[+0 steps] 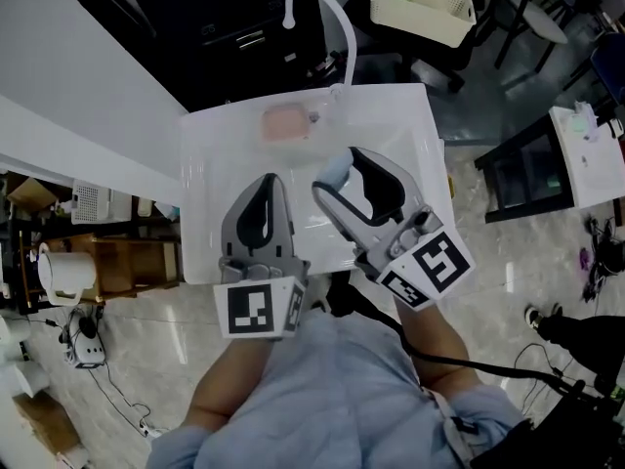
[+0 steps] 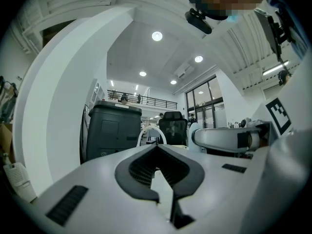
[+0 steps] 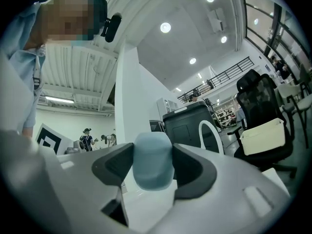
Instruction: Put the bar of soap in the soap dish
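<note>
The right gripper (image 1: 335,176) clamps the pale blue bar of soap (image 3: 152,161), held on the near side of the pink soap dish (image 1: 285,123) at the far side of the white sink (image 1: 210,184); the left gripper (image 2: 157,150) is closed and empty. Slick soap between 2 narrow pads may squirt out before reaching the dish

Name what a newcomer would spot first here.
The pale blue bar of soap stands out first, clamped in the right gripper above the white sink. Next comes the pink soap dish at the sink's back, beside the curved white faucet. The left gripper hovers shut and empty at the front.
</note>
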`<state>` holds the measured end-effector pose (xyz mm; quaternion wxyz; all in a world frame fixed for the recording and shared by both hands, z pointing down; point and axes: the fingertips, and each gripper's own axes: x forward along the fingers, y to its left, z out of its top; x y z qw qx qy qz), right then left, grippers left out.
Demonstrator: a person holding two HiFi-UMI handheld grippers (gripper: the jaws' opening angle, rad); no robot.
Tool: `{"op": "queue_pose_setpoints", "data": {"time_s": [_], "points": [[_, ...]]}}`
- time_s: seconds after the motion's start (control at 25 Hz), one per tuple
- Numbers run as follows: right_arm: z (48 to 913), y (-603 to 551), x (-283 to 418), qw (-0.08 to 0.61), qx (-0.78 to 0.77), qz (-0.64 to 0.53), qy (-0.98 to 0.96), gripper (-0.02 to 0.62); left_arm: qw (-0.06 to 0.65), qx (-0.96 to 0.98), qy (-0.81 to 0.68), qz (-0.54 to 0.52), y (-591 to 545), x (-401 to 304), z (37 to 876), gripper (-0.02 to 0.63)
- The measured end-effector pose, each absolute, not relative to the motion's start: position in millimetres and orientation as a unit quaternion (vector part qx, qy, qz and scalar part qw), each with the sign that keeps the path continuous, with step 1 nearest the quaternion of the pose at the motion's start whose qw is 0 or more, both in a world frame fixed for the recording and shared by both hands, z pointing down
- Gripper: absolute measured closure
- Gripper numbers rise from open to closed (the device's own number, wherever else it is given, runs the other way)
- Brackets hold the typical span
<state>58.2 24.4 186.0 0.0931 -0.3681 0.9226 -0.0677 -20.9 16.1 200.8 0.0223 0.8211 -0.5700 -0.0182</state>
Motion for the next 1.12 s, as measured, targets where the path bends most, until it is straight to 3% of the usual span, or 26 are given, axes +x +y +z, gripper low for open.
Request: {"op": "queue_pose_setpoints", "data": {"time_s": [1.12], "points": [[222.6, -99.2, 20.4, 0.052, -0.308, -0.079, 0.947, 0.350, 0.051, 0.777, -0.627, -0.016, -96.0, -59.1, 227.0, 0.600]]}}
